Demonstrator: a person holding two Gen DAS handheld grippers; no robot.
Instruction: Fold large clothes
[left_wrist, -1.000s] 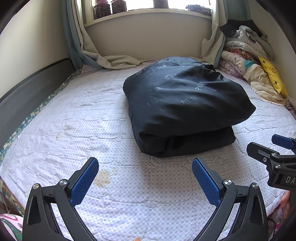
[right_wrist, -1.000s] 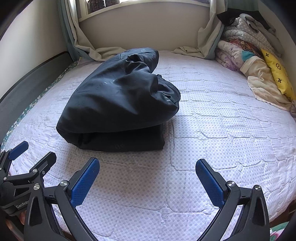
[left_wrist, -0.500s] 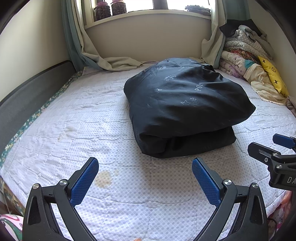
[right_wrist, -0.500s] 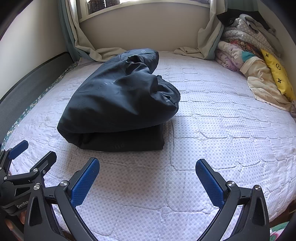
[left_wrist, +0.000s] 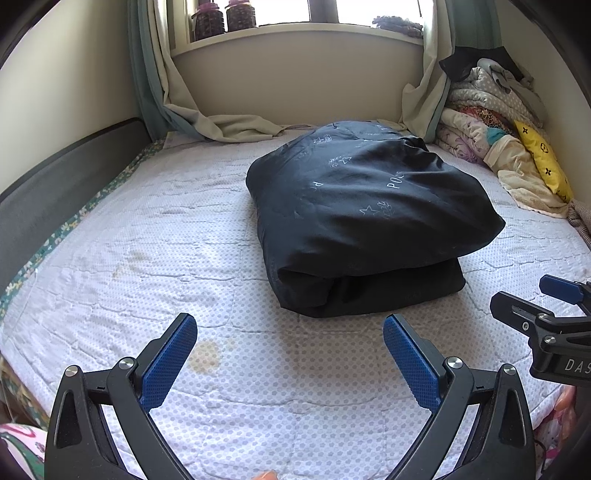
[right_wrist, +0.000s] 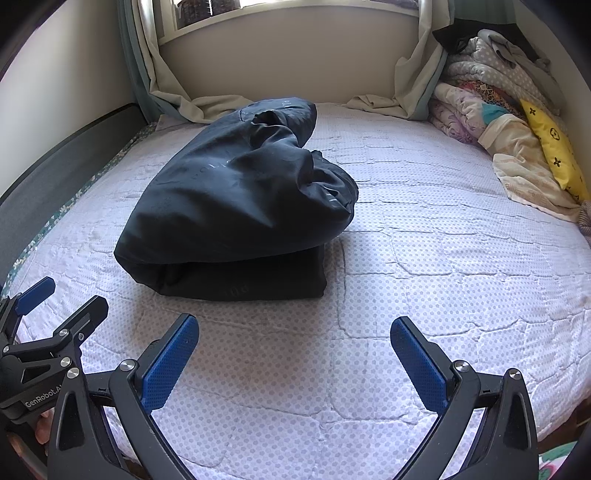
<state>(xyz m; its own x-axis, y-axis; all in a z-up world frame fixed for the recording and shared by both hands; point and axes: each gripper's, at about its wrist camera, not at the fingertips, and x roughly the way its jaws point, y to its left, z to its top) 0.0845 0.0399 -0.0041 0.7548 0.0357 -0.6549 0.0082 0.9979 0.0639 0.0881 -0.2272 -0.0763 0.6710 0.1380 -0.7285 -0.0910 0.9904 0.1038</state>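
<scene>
A dark navy padded garment (left_wrist: 365, 218) with small white star prints lies folded into a thick bundle in the middle of the bed (left_wrist: 147, 236); the right wrist view shows the garment (right_wrist: 236, 206) from its other side. My left gripper (left_wrist: 290, 354) hovers open over the near mattress, short of the bundle, holding nothing. My right gripper (right_wrist: 295, 360) is also open and empty, to the right of the bundle's near edge. Each gripper shows at the edge of the other's view: the right gripper (left_wrist: 543, 306) and the left gripper (right_wrist: 55, 306).
A heap of blankets and clothes with a yellow pillow (left_wrist: 543, 162) fills the far right corner. Curtains (left_wrist: 221, 125) spill onto the mattress below the window sill, which holds jars (left_wrist: 225, 16). A dark padded bed side (left_wrist: 62, 181) runs along the left.
Both grippers have stayed open and almost in place; the views shifted only slightly, tilting a little so more of the window shows.
</scene>
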